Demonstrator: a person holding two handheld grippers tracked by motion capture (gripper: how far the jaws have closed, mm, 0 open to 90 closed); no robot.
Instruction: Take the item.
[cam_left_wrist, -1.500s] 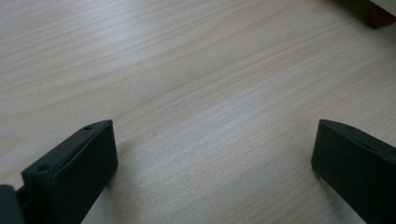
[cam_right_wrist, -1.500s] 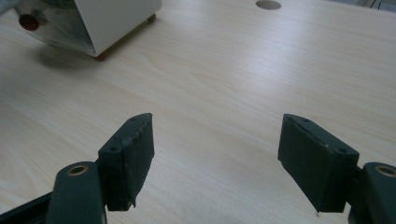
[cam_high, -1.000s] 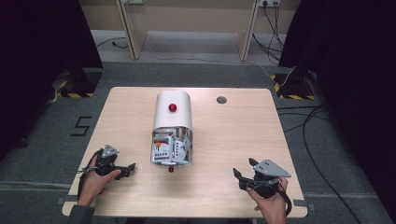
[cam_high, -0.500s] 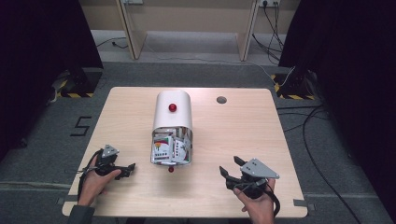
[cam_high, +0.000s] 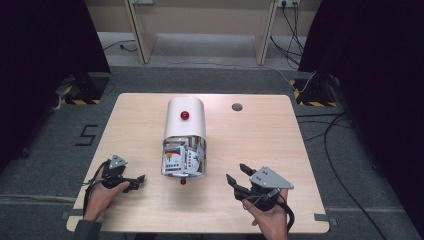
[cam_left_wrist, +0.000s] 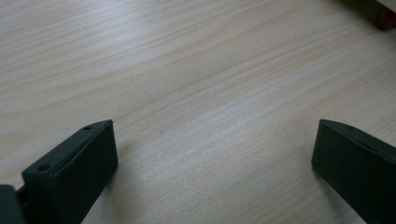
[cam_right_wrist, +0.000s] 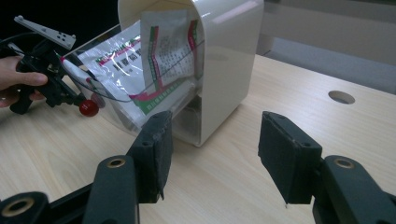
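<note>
Both grippers spread, empty, near table's front edge.
White bin (cam_high: 184, 131) lies mid-table, packets (cam_high: 181, 159) at its mouth; right gripper (cam_high: 240, 175) could knock it, packets spilling. Left gripper (cam_high: 135, 182) rests apart.

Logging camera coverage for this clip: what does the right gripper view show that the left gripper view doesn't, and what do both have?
The right gripper view takes in the white container, the printed packets behind its clear front, the round hole in the table, and the left gripper held in a hand beyond it. The left gripper view has a close look at bare wood grain between its jaws. Both show the wooden table, a red knob and open black jaws.
</note>
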